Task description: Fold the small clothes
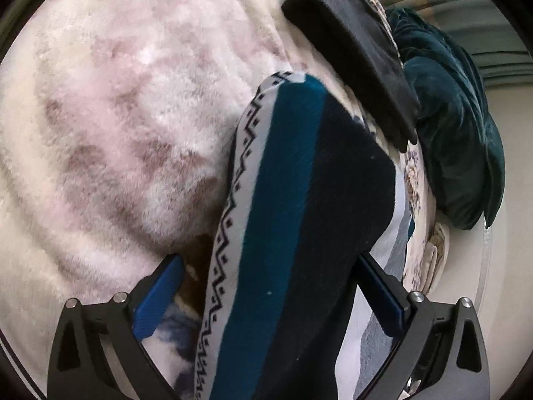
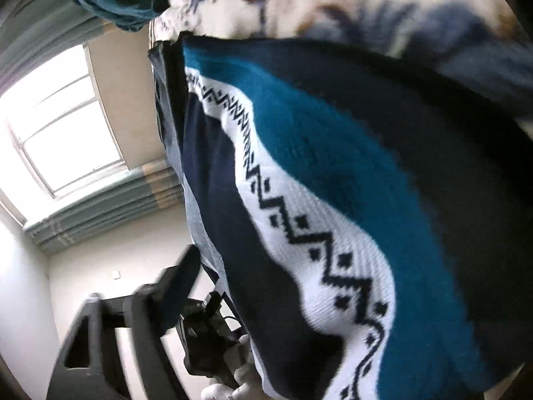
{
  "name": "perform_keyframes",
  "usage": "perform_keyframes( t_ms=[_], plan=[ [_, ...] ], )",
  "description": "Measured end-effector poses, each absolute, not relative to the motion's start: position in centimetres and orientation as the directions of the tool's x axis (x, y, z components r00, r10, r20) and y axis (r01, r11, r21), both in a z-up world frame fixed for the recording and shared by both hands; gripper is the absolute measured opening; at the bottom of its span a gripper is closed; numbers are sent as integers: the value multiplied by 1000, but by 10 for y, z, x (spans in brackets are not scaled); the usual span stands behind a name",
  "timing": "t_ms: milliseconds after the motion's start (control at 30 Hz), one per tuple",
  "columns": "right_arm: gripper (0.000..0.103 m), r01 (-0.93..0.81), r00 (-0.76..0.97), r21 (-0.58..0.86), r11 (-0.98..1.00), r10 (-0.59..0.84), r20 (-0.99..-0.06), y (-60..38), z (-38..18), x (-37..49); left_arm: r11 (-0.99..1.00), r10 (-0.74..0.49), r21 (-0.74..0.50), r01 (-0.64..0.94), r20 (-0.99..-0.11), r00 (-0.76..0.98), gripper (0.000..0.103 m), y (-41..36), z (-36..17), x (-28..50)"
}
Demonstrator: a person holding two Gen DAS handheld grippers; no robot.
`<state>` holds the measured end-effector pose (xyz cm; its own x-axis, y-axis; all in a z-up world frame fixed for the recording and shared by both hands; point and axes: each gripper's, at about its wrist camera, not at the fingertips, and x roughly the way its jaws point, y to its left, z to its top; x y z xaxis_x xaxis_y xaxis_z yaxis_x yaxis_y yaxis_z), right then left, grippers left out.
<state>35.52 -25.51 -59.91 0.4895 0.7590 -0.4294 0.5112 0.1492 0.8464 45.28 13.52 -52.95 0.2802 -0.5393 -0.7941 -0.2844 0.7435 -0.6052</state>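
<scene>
A knitted garment [image 1: 293, 220] with navy, teal and white bands and a black zigzag pattern runs up between the fingers of my left gripper [image 1: 269, 283]. That gripper stands wide open over the fluffy blanket, and its blue left pad [image 1: 156, 300] is clear of the knit. In the right wrist view the same garment [image 2: 349, 200] hangs close in front and fills the right side. Of my right gripper [image 2: 263, 266] only the blurred left finger [image 2: 180, 283] shows, beside the garment's edge. Its other finger is hidden behind the knit.
A fluffy pale floral blanket [image 1: 116, 116] covers the bed. A folded black garment [image 1: 359, 60] lies on it further back, beside a dark teal velvet cushion [image 1: 456, 133]. A bright window [image 2: 60, 126] and green curtains [image 2: 110, 206] show left. A pale gloved hand [image 2: 230, 390] holds a dark device low down.
</scene>
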Motion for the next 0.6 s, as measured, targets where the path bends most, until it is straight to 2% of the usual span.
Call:
perform_keyframes(
  t_ms=[67, 100, 133, 167, 200, 233, 367, 500, 567, 600],
  plan=[
    [46, 511, 478, 841, 177, 755, -449, -255, -594, 353, 752, -528, -604, -263, -791, 309, 97, 132, -524, 451],
    [42, 511, 475, 840, 183, 754, -454, -254, -592, 352, 753, -529, -611, -244, -782, 329, 80, 131, -520, 450],
    [36, 509, 474, 839, 192, 751, -459, -254, -589, 352, 749, -538, -624, -222, -769, 345, 43, 129, -517, 451],
    [34, 507, 468, 835, 212, 746, -473, -257, -586, 352, 741, -554, -640, -202, -753, 354, 30, 127, -514, 451],
    [31, 503, 453, 830, 243, 743, -492, -254, -580, 353, 748, -548, -636, -190, -753, 364, 29, 124, -508, 452],
    [29, 498, 452, 829, 255, 739, -500, -251, -577, 362, 757, -540, -629, -175, -754, 373, 23, 121, -504, 453],
    [28, 489, 465, 830, 269, 725, -509, -252, -558, 364, 715, -582, -682, -158, -704, 407, 20, 127, -487, 452],
    [27, 466, 466, 835, 292, 721, -512, -244, -540, 361, 710, -604, -690, -139, -698, 384, 21, 131, -484, 450],
    [27, 476, 444, 820, 318, 718, -536, -244, -545, 366, 656, -657, -728, -200, -681, 324, 32, 144, -510, 455],
    [27, 479, 429, 811, 336, 717, -550, -246, -557, 357, 651, -661, -723, -229, -689, 297, 55, 148, -522, 457]
  ],
)
